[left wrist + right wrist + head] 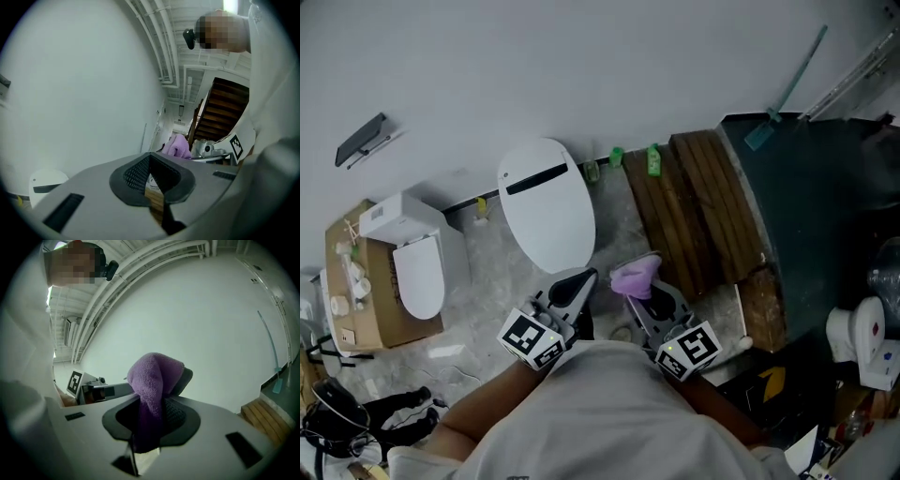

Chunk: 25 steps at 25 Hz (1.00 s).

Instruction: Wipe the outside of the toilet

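In the head view, a white toilet [546, 202] with its lid down stands against the wall, just ahead of both grippers. My right gripper [639, 284] is shut on a purple cloth [635, 276], held up in the air to the right of the bowl. The right gripper view shows the cloth [153, 376] bunched above the right gripper [154, 401] and hanging down between its pads. My left gripper [578, 285] hovers near the bowl's front edge, shut with nothing in it. In the left gripper view, the left gripper [150, 164] points upward, with the toilet [46, 181] low at left and the cloth [178, 146] beyond.
A second white toilet [417, 267] sits in a cardboard box [356, 319] at left. Brown wooden boards [703, 211] lie to the right of the toilet, with green bottles [653, 161] by the wall. A dark platform [825, 206] fills the right side. Black cables [356, 412] lie at lower left.
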Each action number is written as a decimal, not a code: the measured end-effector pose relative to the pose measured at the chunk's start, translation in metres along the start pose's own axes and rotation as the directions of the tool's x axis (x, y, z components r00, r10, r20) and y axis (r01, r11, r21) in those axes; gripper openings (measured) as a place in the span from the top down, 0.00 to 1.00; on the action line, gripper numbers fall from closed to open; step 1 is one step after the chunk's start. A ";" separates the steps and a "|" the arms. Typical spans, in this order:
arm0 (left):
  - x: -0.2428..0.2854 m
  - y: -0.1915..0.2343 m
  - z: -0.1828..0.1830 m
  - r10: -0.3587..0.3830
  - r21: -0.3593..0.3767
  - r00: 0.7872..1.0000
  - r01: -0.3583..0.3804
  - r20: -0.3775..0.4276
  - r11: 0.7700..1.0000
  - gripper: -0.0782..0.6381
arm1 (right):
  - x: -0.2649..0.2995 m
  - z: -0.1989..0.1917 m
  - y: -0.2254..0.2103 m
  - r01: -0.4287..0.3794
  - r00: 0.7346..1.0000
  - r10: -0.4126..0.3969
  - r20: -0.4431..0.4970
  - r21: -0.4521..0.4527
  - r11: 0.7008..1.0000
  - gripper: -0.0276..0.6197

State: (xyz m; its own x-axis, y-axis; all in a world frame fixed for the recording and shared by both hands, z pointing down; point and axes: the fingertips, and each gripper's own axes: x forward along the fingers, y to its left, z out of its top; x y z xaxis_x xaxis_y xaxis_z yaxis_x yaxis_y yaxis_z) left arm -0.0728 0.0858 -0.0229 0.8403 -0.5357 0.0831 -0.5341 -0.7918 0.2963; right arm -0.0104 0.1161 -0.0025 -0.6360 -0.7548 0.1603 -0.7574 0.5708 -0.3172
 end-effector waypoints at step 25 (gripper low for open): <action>0.064 0.159 0.045 0.059 0.005 0.997 -0.060 0.053 0.998 0.88 | 0.162 0.053 -0.078 -0.111 0.993 0.106 -0.059 -0.092 0.990 0.82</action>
State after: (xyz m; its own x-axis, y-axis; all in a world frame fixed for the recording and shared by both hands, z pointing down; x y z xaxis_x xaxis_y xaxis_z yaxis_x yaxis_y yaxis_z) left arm -0.1084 -0.0880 -0.0134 0.8010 -0.5965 0.0503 -0.5837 -0.7597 0.2864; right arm -0.0465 -0.0680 -0.0012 -0.7201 -0.6700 0.1805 -0.6926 0.6783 -0.2453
